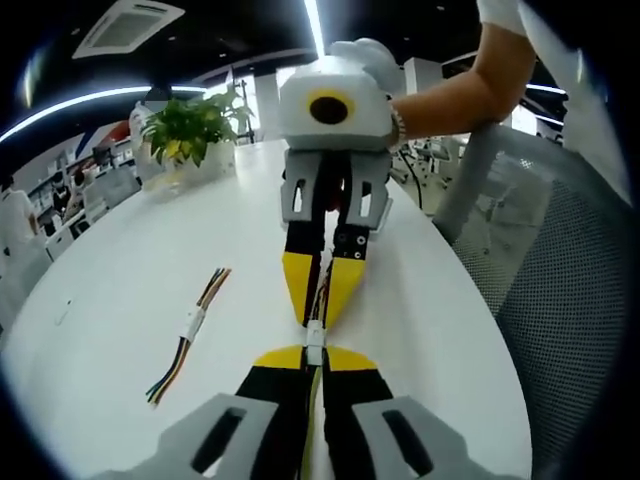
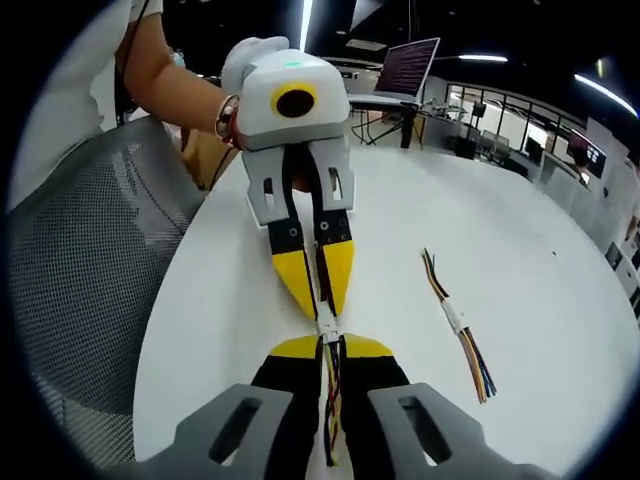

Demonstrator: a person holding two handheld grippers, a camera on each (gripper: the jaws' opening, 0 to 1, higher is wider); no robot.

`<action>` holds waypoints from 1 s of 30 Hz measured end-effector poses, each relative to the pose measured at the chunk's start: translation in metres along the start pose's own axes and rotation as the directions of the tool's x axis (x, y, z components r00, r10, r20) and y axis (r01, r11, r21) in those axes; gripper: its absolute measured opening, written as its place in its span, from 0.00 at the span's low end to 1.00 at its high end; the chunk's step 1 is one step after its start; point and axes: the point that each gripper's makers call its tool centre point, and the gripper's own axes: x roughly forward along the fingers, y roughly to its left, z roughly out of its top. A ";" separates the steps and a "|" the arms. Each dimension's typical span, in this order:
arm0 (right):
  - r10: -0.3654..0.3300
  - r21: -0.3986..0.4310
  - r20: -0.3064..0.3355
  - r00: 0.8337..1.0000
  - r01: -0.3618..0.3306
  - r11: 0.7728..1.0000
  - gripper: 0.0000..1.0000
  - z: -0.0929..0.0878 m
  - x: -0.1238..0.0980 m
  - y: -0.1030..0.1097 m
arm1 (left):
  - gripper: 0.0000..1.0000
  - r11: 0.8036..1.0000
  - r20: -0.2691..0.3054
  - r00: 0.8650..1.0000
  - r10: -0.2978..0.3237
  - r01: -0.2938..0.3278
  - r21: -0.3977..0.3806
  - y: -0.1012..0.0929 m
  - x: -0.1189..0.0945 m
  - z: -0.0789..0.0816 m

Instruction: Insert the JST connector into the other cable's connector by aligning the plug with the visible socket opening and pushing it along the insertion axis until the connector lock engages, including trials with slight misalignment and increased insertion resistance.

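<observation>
My two grippers meet tip to tip above the white table (image 1: 120, 290). In the left gripper view, my left gripper (image 1: 315, 358) is shut on a thin cable, with a small white JST connector (image 1: 315, 338) at its yellow tips. My right gripper (image 1: 318, 305) comes down from the top, held by a person's hand, and is shut on the other cable end at that same connector. In the right gripper view, coloured wires (image 2: 333, 400) run between the jaws of my right gripper (image 2: 328, 348). The white connector (image 2: 326, 325) sits between it and my left gripper (image 2: 322, 300). Whether the two halves are fully joined is too small to tell.
A spare multicoloured cable (image 1: 190, 330) with a white connector in its middle lies loose on the table (image 2: 458, 320). A potted plant (image 1: 185, 130) stands at the far end. A grey mesh chair (image 1: 560, 290) is beside the table edge (image 2: 90, 280). A laptop (image 2: 405, 65) sits farther back.
</observation>
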 end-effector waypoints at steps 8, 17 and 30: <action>-0.012 -0.008 0.004 1.000 0.012 1.000 0.02 0.003 -0.005 -0.012 | 0.00 1.000 0.016 1.000 0.003 -0.004 0.004 0.013 0.001 0.007; -0.028 -0.018 0.000 1.000 0.028 0.999 0.03 0.004 -0.008 -0.030 | 0.00 1.000 0.019 1.000 0.006 -0.006 0.016 0.029 0.005 0.012; -0.050 -0.012 -0.004 0.999 0.050 0.999 0.03 0.002 -0.007 -0.051 | 0.00 1.000 0.010 1.000 0.004 -0.005 0.028 0.051 0.012 0.013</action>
